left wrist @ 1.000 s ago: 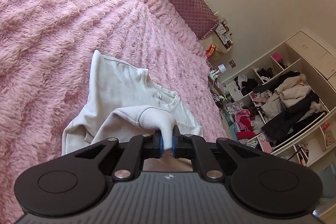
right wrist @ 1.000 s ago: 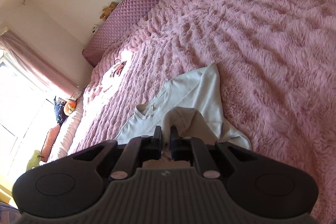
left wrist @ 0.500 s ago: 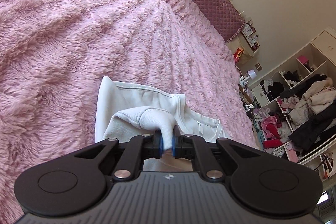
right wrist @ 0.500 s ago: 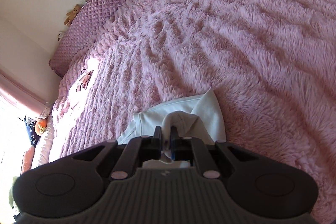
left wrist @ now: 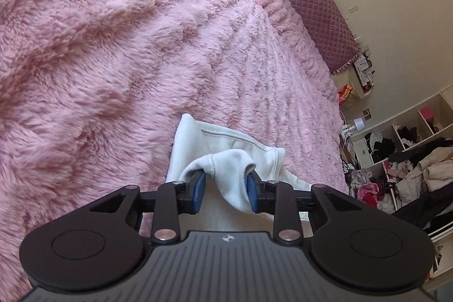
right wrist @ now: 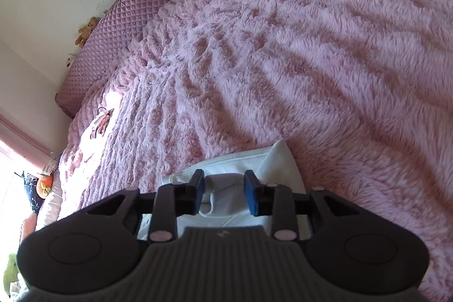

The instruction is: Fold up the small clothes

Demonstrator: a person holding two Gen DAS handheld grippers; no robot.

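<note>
My left tool (left wrist: pixel 225 190) and right tool (right wrist: pixel 224 191) both opening, white garment (left wrist: pixel 226 160) loosely between pads, on the pink fluffy bed (left wrist: pixel 99 61) near its foot edge, probably; quilted headboard (right wrist: pixel 127 19) beyond.

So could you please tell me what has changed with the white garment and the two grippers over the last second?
Both grippers carried the white garment forward into a fold, and less of it now shows. The left gripper and the right gripper, clamped before, are opening and letting go; cloth still lies between them. The pink blanket is unchanged.
</note>
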